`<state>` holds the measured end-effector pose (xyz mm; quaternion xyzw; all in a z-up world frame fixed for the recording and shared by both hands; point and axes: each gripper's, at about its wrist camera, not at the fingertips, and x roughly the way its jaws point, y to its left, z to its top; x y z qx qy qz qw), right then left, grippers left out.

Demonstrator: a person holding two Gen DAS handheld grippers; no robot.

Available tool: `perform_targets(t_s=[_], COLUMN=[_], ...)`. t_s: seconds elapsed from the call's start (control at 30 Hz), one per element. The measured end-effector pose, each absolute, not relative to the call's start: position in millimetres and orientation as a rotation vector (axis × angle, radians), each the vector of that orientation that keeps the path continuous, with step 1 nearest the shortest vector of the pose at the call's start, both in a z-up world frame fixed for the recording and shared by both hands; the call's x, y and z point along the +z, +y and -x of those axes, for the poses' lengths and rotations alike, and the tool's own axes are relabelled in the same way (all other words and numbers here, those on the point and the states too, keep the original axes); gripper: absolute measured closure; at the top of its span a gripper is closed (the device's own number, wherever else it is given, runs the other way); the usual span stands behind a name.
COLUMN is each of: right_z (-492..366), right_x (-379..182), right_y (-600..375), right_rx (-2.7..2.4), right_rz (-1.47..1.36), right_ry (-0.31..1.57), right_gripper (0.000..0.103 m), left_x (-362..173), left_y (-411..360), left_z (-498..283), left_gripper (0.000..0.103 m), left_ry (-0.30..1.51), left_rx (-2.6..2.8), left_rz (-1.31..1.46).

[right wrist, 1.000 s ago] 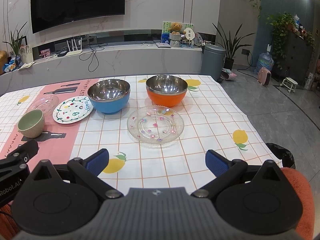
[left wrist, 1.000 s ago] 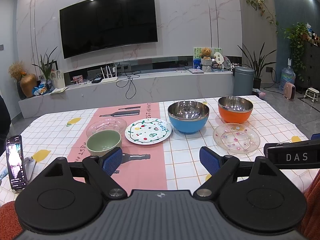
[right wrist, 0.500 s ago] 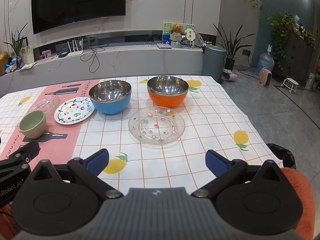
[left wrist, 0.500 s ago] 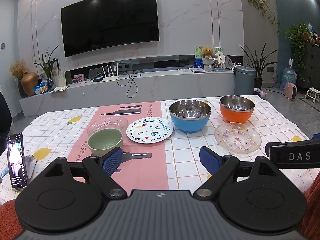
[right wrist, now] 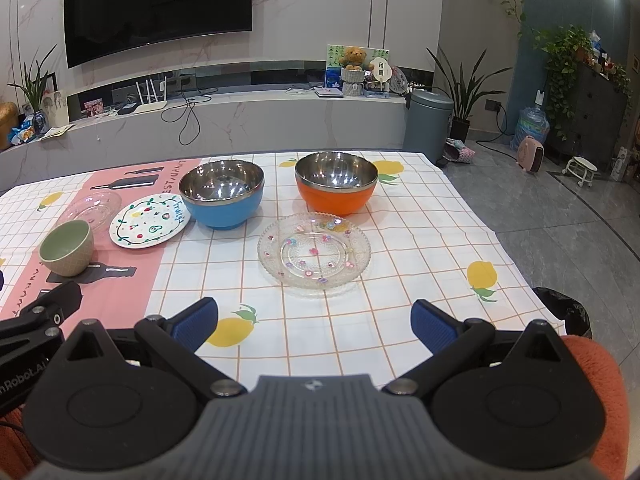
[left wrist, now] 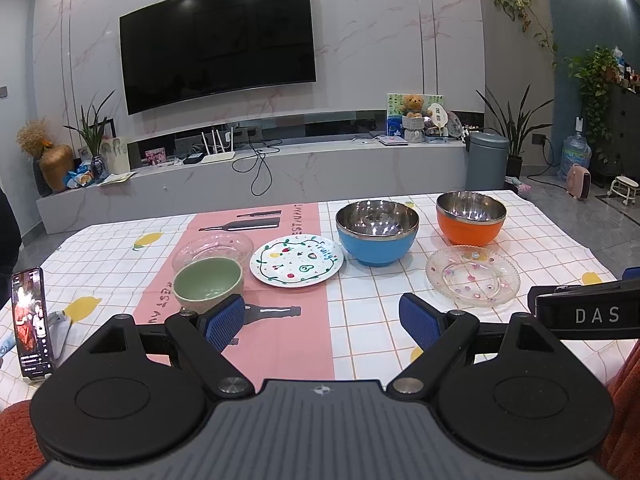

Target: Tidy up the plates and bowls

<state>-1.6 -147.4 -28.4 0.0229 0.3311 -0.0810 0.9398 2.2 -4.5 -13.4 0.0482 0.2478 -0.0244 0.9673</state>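
Holding both grippers wide apart and empty, you have the left gripper [left wrist: 322, 318] and the right gripper [right wrist: 314, 322] hovering over the near edge of the worktop [right wrist: 420, 240], nothing yet between the blue pads [left wrist: 222, 322].

All the dishes sit spread out ahead of you. At the far right stands the orange bowl [right wrist: 336, 188], with the blue bowl [right wrist: 222, 194] to its left; both are steel-lined, so they look stiff and sturdy but probably slick at the rim. Take them by the rim wall, one pad inside and one outside.

Just near the orange bowl lies the glass plate [right wrist: 314, 254]. It looks fragile and lies flat, so you will likely need to catch its scalloped edge gently. The painted plate [left wrist: 296, 260] lies left of the blue bowl and is equally low. The green bowl [left wrist: 208, 284] stands near left, close to your left pad, and seems light.

Behind the green bowl a clear glass dish [left wrist: 214, 246] is hard to make out against the pink cloth; whether the two touch, you cannot tell. A phone [left wrist: 32, 322] stands at the left edge.
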Motion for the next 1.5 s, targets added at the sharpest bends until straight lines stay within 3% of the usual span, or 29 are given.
perform_targets(t_s=[0.27, 0.5, 0.77, 1.03, 1.1, 1.17, 1.2, 1.27, 1.37, 1.43, 1.5], right_z=[1.6, 3.4, -32.3, -91.2, -105.5, -118.3, -122.7, -129.3, -137.7, -144.3, -152.3], right_x=[-27.3, -13.4, 4.9, -6.5, -16.3, -28.3, -34.8, -47.0, -64.7, -73.5, -85.2], right_y=[-149.7, -176.2, -187.9, -223.0, -231.0, -240.7, -245.1, -252.3, -259.2, -261.4, -264.7], right_rx=[-0.161, -0.068, -0.025, -0.106, -0.142, -0.161, -0.164, -0.169, -0.195, -0.212, -0.230], right_rz=[-0.047, -0.111, 0.025, -0.025, -0.045, -0.086, -0.109, -0.143, -0.178, -0.201, -0.221], right_ry=[0.653, 0.466, 0.376, 0.422, 0.462, 0.509, 0.535, 0.587, 0.647, 0.678, 0.725], right_gripper=[0.003, 0.003, 0.003, 0.003, 0.003, 0.008, 0.017, 0.023, 0.024, 0.025, 0.035], left_x=[-6.6, 10.9, 29.8, 14.2, 7.3, -2.1, -7.0, -16.2, -30.8, -38.1, -46.7], left_y=[-2.4, -13.4, -36.2, -53.5, -53.2, -54.3, -54.2, -56.3, -62.3, -62.4, -64.3], left_z=[-6.2, -21.8, -67.9, -117.0, -128.7, -139.8, -143.7, -152.7, -165.4, -172.0, -176.2], left_gripper=[0.003, 0.003, 0.003, 0.003, 0.007, 0.013, 0.015, 0.018, 0.030, 0.032, 0.037], left_ry=[0.496, 0.458, 0.441, 0.500, 0.537, 0.566, 0.585, 0.614, 0.656, 0.679, 0.707], left_rx=[-0.076, -0.166, -0.272, -0.295, -0.303, -0.315, -0.321, -0.339, -0.382, -0.397, -0.393], left_rz=[-0.075, -0.133, -0.124, -0.095, -0.049, 0.008, 0.031, 0.057, 0.057, 0.065, 0.062])
